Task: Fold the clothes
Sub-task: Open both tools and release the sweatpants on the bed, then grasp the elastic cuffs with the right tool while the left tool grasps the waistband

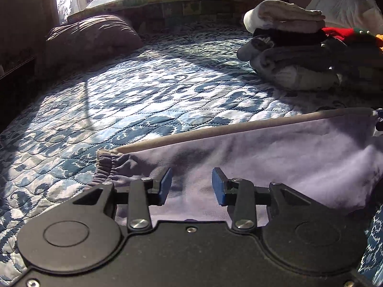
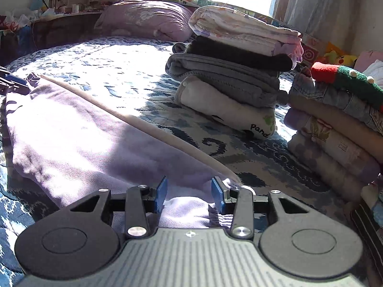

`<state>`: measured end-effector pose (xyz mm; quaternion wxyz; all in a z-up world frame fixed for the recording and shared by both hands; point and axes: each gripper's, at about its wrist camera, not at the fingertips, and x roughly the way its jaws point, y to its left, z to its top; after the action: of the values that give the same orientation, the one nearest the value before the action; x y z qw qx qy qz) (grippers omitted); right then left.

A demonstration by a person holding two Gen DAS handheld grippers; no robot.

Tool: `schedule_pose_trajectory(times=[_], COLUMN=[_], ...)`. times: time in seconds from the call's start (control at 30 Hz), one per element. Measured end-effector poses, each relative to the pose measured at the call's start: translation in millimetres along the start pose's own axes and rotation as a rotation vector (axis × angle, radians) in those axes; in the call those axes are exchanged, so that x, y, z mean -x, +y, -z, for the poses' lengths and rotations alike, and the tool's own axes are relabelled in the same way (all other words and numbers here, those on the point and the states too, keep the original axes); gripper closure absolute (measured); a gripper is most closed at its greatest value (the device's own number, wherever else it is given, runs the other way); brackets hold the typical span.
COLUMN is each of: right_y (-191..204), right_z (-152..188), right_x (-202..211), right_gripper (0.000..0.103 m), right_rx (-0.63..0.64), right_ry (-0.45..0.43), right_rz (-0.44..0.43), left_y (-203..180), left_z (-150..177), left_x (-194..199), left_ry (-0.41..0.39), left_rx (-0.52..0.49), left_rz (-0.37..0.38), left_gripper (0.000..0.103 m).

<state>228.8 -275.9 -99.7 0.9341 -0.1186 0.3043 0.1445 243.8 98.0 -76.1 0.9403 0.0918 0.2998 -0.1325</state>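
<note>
garment [image 1: 275, 153]: lilac, flat on bed [image 1: 143, 91], near stack [image 2: 234, 76] | feel: likely soft, light, limp, will sag | hold: cuffed ends by pale stripe [image 2: 143, 124] | left gripper [image 1: 192, 186] fingers spread, empty | right gripper [image 2: 189, 196] fingers spread, empty

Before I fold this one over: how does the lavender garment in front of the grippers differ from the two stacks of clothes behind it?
The lavender garment lies spread out as one piece on the quilt; the near stack and the right-hand stack hold several folded items piled up. The garment is one pale colour with a cream stripe; the stacks mix white, black, grey, denim and red. Both open hand-held grippers, left and right, sit over the garment, none at the stacks. All rest on the same quilt.
</note>
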Motion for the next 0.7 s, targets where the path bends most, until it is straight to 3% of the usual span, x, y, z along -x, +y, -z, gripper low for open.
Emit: schedule_pose_trajectory(times=[0.17,0.27,0.33,0.43,0.5,0.57,0.7], right_y=[-2.2,-3.5,-5.2,-10.7,-20.5,-33.9,-58.5], right_z=[16.1,17.9,14.7,11.2,15.7,30.5,84.8], right_x=[-28.8,-37.6,-36.5,-10.0,15.7,36.9,54.8], right_gripper=[0.055,0.054,0.055,0.056,0.052,0.041,0.033], right_rx=[-0.004,-0.02,-0.036,-0.119,-0.262,-0.483,-1.027], right_ry=[0.058,0.046,0.056,-0.006,-0.077,-0.121,-0.118], right_rz=[-0.002,0.0,-0.004,0.011,0.043,0.053,-0.039], left_y=[-74.3,-116.9,-134.5,-135.5,-125.4,-108.6,-57.0], left_z=[-8.8,-1.7,10.7,8.4,9.0,12.1,29.5], left_x=[-2.8,-24.0,-44.0,-32.1,-11.0,10.5,41.3], left_ry=[-0.006,0.04,0.075,0.069,0.025,-0.004,0.009], left_rx=[-0.045,-0.131,-0.153,-0.164,-0.138,-0.055,0.22], left_rz=[0.283,0.32,0.265,0.24,0.218,0.21,0.191], left_gripper=[0.067,0.065,0.061,0.06,0.06,0.058,0.055])
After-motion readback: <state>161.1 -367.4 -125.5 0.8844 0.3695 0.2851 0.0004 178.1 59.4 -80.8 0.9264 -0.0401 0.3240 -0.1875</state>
